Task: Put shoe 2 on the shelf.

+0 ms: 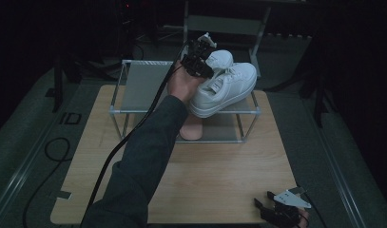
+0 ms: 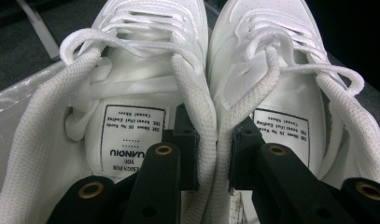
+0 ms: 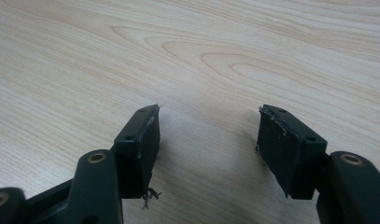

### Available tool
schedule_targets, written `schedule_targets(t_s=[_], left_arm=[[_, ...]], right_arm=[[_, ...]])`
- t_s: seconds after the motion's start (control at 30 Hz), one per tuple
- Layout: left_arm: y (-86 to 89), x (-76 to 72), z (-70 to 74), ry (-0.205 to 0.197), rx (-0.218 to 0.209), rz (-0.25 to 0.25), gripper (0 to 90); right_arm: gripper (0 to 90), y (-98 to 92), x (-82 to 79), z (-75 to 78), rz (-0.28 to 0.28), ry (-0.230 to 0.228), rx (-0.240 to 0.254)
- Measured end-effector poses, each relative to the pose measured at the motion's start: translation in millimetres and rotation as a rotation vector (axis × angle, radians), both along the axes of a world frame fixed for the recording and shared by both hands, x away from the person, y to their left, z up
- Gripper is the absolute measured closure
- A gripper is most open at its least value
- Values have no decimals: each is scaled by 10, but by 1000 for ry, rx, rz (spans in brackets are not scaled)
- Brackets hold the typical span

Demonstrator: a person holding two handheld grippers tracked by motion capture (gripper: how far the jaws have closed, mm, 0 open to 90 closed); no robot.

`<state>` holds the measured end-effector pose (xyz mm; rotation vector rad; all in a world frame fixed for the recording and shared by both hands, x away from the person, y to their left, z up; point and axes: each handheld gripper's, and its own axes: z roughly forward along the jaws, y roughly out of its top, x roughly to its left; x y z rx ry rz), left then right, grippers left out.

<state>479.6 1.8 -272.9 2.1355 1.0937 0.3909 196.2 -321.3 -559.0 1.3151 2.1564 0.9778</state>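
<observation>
The left gripper (image 2: 211,140) pinches the adjoining inner collars of two white sneakers (image 1: 223,85), one jaw inside each shoe, holding the pair at the top tier of a wire shoe rack (image 1: 134,110) on the counter (image 1: 219,175). The right gripper (image 3: 208,140) rests idle low over the counter, jaws spread. Risk: the soft padded collars may slip, dropping a shoe off the rack edge.

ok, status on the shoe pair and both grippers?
Left gripper shut on the inner collars of both white sneakers, on the rack's top shelf. Right gripper open, over the table. Nothing in the way.
</observation>
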Motion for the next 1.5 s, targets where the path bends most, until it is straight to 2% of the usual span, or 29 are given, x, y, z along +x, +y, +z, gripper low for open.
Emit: schedule_targets(t_s=[0.2,0.47,0.87,1.27,1.5], left_arm=[[50,35,-17,14,-7,23,773],[106,45,-21,6,-7,49,773],[214,67,-44,15,-14,84,772],[313,111,-100,33,-24,158,772],[364,135,-118,41,-28,185,772]], right_arm=[[384,0,2,0,-1,0,2],[383,1,5,-1,0,-1,3],[383,4,6,-2,-1,-2,2],[383,4,8,-2,0,-2,2],[383,4,10,-2,1,-2,1]])
